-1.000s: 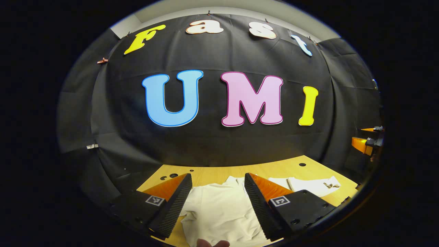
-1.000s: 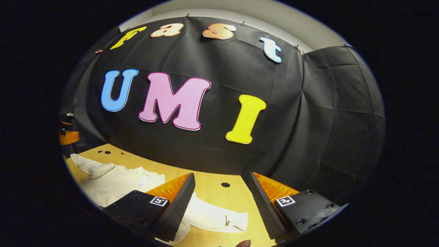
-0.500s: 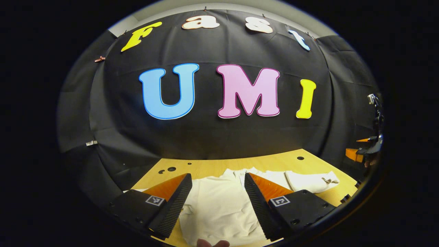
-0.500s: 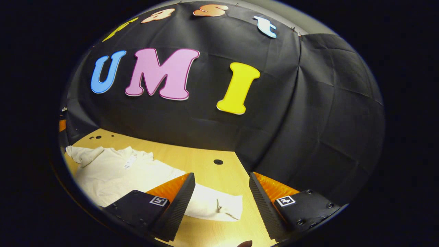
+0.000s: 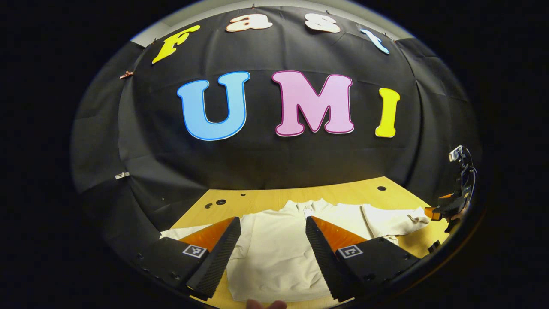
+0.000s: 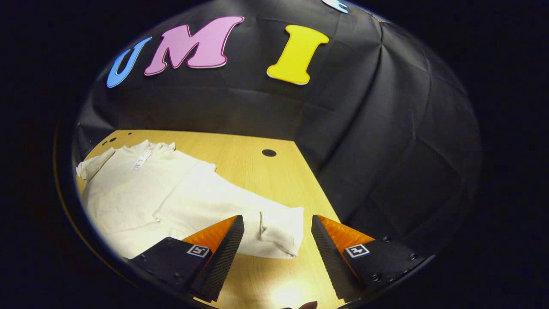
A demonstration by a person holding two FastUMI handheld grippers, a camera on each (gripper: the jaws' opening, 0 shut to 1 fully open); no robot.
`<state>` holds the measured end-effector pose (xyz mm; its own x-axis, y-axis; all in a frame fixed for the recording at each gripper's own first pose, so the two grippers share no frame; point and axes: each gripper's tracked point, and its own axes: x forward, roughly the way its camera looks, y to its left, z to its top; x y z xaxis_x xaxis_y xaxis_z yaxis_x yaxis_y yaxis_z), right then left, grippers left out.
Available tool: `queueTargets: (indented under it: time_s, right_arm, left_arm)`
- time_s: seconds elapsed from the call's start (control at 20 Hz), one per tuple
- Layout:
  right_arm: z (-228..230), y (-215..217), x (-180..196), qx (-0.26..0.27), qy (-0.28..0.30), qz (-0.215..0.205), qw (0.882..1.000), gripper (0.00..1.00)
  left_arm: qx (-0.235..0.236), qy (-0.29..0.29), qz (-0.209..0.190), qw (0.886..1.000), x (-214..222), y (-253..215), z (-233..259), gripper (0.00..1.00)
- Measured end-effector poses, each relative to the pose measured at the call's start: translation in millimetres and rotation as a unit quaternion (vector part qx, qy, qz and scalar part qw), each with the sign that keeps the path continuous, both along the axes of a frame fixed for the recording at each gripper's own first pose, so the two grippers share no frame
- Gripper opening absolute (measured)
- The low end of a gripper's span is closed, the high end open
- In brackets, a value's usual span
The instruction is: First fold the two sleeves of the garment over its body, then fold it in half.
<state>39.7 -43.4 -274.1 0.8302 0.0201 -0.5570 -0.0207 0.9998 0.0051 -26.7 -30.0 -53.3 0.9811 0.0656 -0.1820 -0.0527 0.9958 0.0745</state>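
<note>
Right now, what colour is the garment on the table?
Plain cream-white, no pattern; the garment shows best in the right gripper view, spread on the wooden table.

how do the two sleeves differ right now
The right sleeve lies stretched out over the table, its cuff between the right gripper's open fingers. The left sleeve is bunched short by the shoulder, with no gripper at it. Both are cream and not yet folded over the body.
</note>
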Motion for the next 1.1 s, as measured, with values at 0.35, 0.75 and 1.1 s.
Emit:
queueTargets:
  time_s: [0.35,0.75,1.1]
  right_arm:
    - [-63,5,19,-0.012,0.065,0.012,0.998,0.96]
    - [-93,-3,23,0.028,0.103,-0.014,0.994,0.87]
    - [-94,13,20,0.067,0.114,-0.031,0.991,0.23]
  left_arm:
    - [0.002,0.020,0.033,0.999,-9,-2,-11,0.95]
    - [0.017,0.027,0.062,0.998,-15,0,-15,0.99]
    - [0.010,0.035,0.051,0.998,-16,11,-25,0.98]
